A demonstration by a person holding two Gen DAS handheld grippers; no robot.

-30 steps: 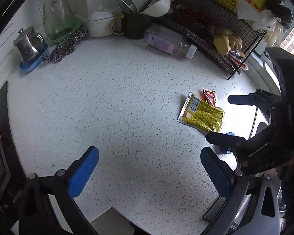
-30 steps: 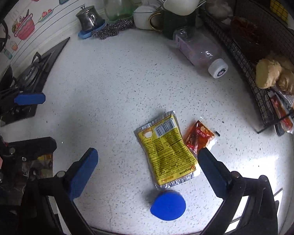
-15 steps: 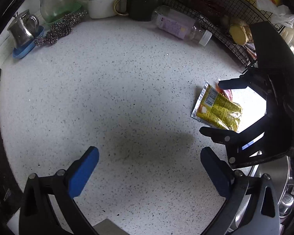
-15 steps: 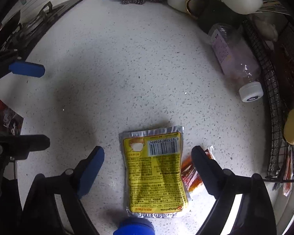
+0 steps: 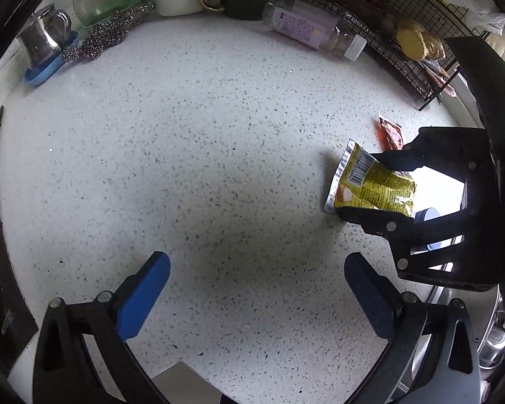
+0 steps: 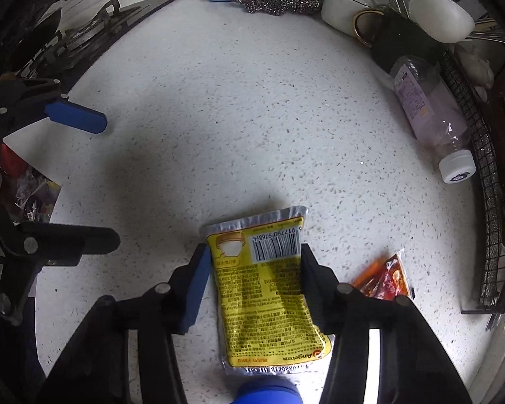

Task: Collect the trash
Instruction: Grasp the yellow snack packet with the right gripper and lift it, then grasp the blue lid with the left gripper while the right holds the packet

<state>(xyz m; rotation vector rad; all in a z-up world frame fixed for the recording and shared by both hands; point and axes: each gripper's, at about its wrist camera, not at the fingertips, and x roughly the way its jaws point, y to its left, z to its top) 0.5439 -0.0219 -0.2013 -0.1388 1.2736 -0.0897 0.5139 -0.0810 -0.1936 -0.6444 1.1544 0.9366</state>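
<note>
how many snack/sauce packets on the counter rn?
2. The yellow packet lies between the right gripper fingers, which press its edges. The small red packet lies just right of it on the counter. More could be hidden under the grippers.

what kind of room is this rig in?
Almost certainly a home kitchen: a speckled countertop beside a gas stove, a steel scouring pad by the wall, and a dark mug holding utensils next to a wire rack.
</note>
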